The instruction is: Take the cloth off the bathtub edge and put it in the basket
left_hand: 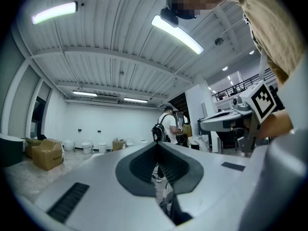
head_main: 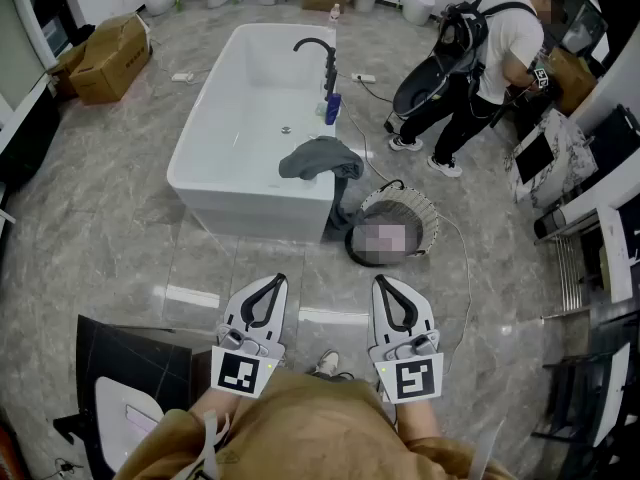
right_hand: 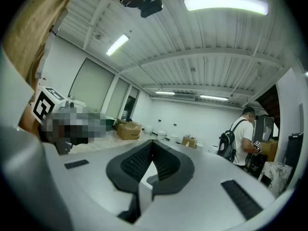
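A grey cloth (head_main: pixel 318 158) hangs crumpled over the near right edge of the white bathtub (head_main: pixel 215 183), with part of it trailing down the outside. A round wicker basket (head_main: pixel 425 218) stands on the floor just right of the tub's corner. Both grippers are low in the head view, well short of the tub and pointing toward it. My left gripper (head_main: pixel 277 281) (left_hand: pixel 158 145) is shut with nothing between its jaws. My right gripper (head_main: pixel 381 282) (right_hand: pixel 153 143) is shut too and holds nothing. Both gripper views look level across the room, and neither shows the cloth.
A person (head_main: pixel 495 53) with a backpack stands bent over at the back right. A black faucet (head_main: pixel 322 56) and a blue bottle (head_main: pixel 332 108) are on the tub's right rim. Cardboard boxes (head_main: pixel 108 58) sit back left, a dark cabinet (head_main: pixel 130 368) near left, racks (head_main: pixel 585 268) on the right.
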### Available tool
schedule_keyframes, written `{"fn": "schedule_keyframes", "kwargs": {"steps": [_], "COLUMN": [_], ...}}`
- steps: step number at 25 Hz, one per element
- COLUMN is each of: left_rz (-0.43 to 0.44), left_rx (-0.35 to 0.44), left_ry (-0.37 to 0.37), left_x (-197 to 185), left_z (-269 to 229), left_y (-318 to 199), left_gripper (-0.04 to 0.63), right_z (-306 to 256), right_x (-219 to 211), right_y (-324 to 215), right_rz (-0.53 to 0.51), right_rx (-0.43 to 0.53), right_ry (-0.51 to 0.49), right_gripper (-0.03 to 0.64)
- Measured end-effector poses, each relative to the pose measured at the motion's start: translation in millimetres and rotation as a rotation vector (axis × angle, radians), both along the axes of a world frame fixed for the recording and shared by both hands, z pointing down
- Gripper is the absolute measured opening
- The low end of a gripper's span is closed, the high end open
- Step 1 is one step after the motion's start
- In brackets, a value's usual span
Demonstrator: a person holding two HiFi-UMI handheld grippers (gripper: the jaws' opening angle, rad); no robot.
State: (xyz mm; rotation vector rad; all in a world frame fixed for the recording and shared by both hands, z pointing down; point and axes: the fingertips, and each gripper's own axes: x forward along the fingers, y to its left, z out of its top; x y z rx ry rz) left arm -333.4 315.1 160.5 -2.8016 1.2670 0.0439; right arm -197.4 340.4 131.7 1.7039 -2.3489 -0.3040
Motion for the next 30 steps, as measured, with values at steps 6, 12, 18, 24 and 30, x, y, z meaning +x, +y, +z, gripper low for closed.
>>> {"fn": "schedule_keyframes", "kwargs": {"steps": [6, 12, 18, 24, 30], "left_rz": [-0.036, -0.078, -0.114, -0.156, -0.160], "left_rx": [0.003, -0.007, -0.002, 0.015, -0.001], "left_ry": [0.003, 0.002, -0.010, -0.019, -0.035], "left_x": [13, 28, 51, 66, 70], "left_z": [-3, -1, 0, -3, 2], "left_y": [10, 15, 16, 16, 9], "left_gripper": [0.008, 0.008, 0.008, 0.008, 0.008], "right_z": [-5, -2, 5, 18, 20], "right_x": [17, 35, 63, 83, 89], "right_y": [4, 1, -3, -8, -17], "right_rz": [-0.027, -0.060, -0.080, -0.102, -0.112], "right_rx": [0.017, 0.003, 0.002, -0.009, -0.001], "right_ry": [-0.007, -0.038, -0.035, -0.053, -0.049], "right_gripper": [0.005, 0.005, 0.005, 0.005, 0.005]}}
